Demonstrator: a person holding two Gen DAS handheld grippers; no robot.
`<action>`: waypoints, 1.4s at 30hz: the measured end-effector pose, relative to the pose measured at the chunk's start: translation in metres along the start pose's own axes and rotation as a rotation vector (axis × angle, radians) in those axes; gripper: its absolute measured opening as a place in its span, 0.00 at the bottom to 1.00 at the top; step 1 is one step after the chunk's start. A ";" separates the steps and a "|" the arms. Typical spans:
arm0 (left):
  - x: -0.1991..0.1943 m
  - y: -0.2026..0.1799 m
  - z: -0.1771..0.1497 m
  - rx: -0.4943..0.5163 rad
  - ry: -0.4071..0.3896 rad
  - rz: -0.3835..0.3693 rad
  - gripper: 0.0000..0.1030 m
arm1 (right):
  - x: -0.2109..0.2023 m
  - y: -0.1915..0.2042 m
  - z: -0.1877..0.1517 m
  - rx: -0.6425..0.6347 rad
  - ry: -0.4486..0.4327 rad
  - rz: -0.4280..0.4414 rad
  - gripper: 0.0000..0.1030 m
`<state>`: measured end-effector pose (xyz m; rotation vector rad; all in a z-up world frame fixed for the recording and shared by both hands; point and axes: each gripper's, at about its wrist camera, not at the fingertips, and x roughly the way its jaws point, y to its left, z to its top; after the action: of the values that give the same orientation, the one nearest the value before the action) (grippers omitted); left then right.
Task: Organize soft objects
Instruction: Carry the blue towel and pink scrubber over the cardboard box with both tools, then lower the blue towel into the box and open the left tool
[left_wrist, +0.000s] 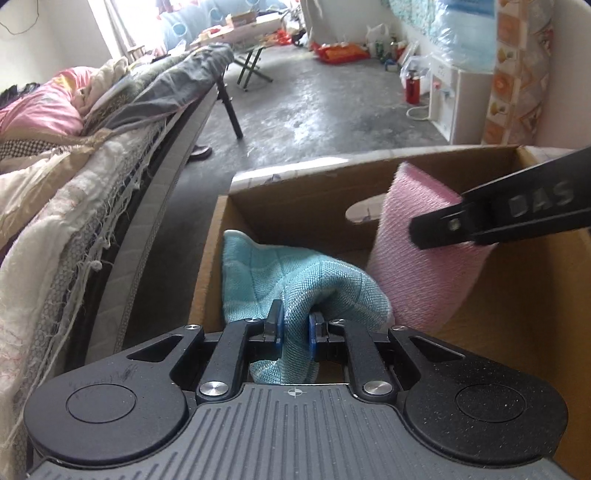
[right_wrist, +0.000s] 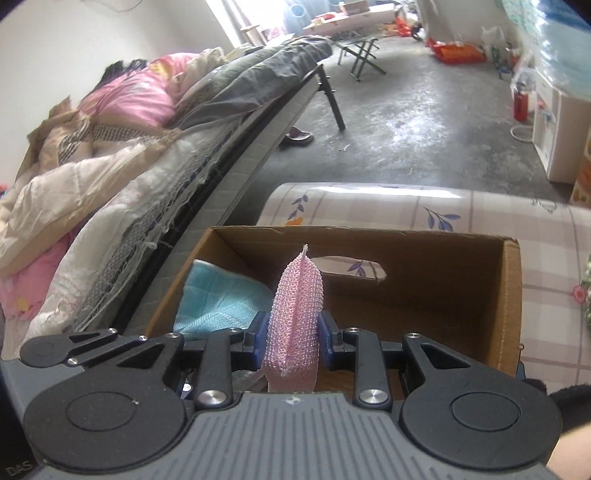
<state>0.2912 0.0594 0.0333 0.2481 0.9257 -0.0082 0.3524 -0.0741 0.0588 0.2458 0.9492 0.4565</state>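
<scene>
Cardboard box (right_wrist: 509, 295) on table: left tool (left_wrist: 294, 330) grips teal cloth (left_wrist: 295, 280), right tool (right_wrist: 291, 341) grips pink cloth (right_wrist: 295, 314).

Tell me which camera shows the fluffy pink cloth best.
Left wrist: the fluffy pink cloth shows broadside over the brown cardboard box, clamped by the right gripper. Right wrist sees it only edge-on.
</scene>
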 end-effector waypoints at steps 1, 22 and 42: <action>0.004 -0.001 0.000 -0.004 0.008 0.005 0.11 | 0.001 -0.003 0.000 0.012 -0.001 0.004 0.30; 0.033 0.010 -0.002 -0.070 0.085 -0.021 0.42 | -0.008 0.011 0.001 -0.045 -0.109 -0.097 0.30; -0.015 0.052 -0.009 -0.187 -0.067 -0.097 0.66 | 0.031 0.005 -0.010 0.019 0.003 -0.099 0.30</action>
<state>0.2809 0.1100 0.0507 0.0292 0.8651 -0.0190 0.3585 -0.0550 0.0327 0.2148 0.9643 0.3571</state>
